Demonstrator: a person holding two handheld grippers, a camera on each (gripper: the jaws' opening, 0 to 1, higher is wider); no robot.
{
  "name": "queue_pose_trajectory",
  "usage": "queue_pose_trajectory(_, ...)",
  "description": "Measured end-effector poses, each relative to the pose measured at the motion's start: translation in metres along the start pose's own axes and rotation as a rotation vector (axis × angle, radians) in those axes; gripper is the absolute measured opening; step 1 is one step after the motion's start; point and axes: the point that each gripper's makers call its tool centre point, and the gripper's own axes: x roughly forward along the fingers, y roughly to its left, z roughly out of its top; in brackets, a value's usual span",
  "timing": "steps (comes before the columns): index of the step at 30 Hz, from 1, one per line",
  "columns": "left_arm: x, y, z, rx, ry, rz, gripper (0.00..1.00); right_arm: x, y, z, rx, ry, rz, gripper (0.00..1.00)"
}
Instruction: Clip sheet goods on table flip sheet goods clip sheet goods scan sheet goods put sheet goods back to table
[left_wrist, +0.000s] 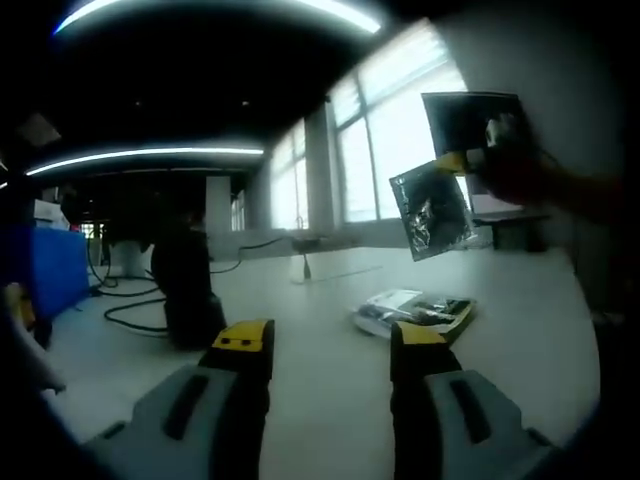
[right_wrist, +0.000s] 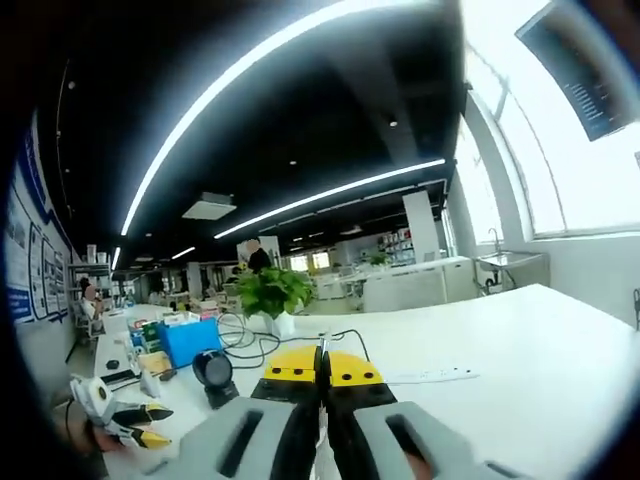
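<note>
1. Meanwhile, the left gripper (left_wrist: 325, 345) hangs low over the white table (left_wrist: 520, 330), its yellow-tipped jaws spread apart and holding nothing.
2. Ahead of those jaws and slightly right, a small pile of packaged sheet goods (left_wrist: 413, 312) lies flat on the table.
3. Up and to the right of the left gripper, the right gripper (left_wrist: 462, 160) lifts one dark, glossy sheet pack (left_wrist: 432, 210) into the air by its top corner, well clear of the pile.
4. Seen in the right gripper view, the right gripper (right_wrist: 321, 372) has its jaws pressed together; the pack itself is hidden at the seam.
5. By the look of it, the scan step is in hand: the pack is raised and presented.
6. Next, the move likely calls for lowering the pack to the table near the pile, then releasing the clenched jaws.
</note>
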Motion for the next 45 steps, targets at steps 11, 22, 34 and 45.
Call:
queue_pose_trajectory(11,-0.001,0.002,0.0,-0.008,-0.002,0.004,0.4,0.025,0.028,0.01,0.011,-0.046,0.037,0.0)
queue_pose_trajectory(22,-0.001,0.002,0.001,-0.012,-0.005,0.002,0.4,0.047,0.049,0.008,0.017,-0.087,0.053,0.0)
queue_pose_trajectory(34,0.0,0.002,0.001,-0.015,-0.007,0.004,0.4,0.071,0.063,-0.007,0.048,-0.094,0.042,0.0)
queue_pose_trajectory(45,0.0,0.001,-0.001,-0.006,0.001,0.002,0.4,0.106,0.068,-0.01,0.109,-0.079,0.011,0.0)
